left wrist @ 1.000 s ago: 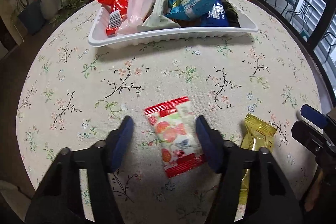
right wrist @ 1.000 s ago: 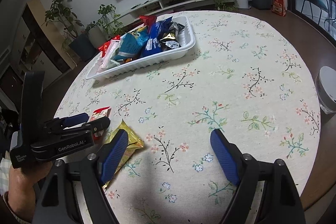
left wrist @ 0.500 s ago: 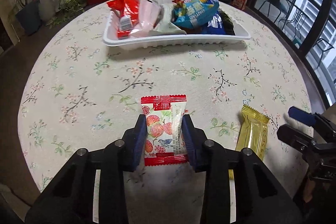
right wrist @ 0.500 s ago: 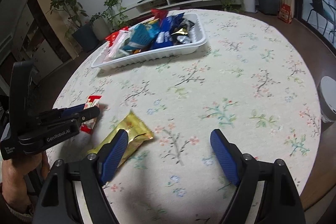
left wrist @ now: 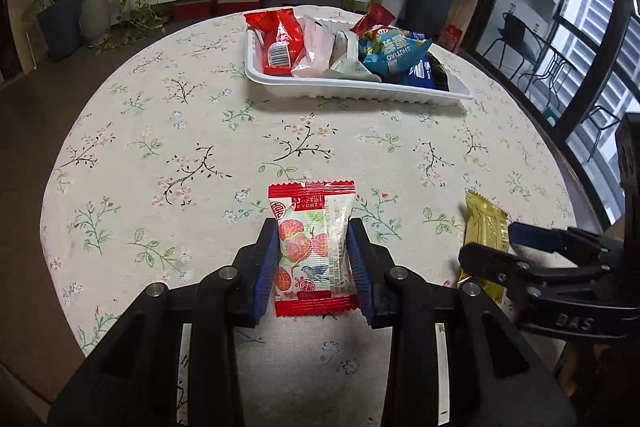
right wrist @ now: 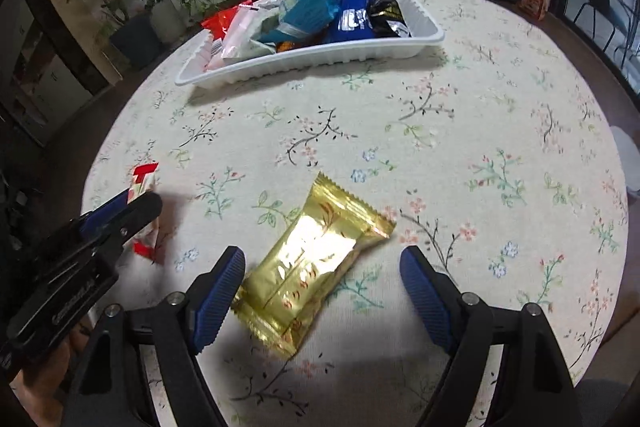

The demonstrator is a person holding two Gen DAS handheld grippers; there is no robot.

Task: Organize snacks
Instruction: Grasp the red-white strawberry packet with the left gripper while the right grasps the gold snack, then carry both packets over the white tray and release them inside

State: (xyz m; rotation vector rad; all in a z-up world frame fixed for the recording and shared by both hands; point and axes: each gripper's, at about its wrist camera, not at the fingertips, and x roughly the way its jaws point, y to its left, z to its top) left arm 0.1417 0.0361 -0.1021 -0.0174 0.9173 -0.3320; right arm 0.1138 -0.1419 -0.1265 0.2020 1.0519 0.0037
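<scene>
Closing in, our left gripper now pinches the red fruit packet by both sides, lifted for the tray | right gripper spread wide, moved over the gold packet lying on the surface, lined up to grab

"SHUTIAO" is printed in white letters, beside two large Chinese characters, on the light blue snack bag lying in the white tray. A barcode is shown on the red packet at the tray's left end; its digits cannot be read. A round red seal character is printed on the red-and-white fruit candy packet, whose small top line is illegible. "DAS" is embossed on the right gripper body.
</scene>
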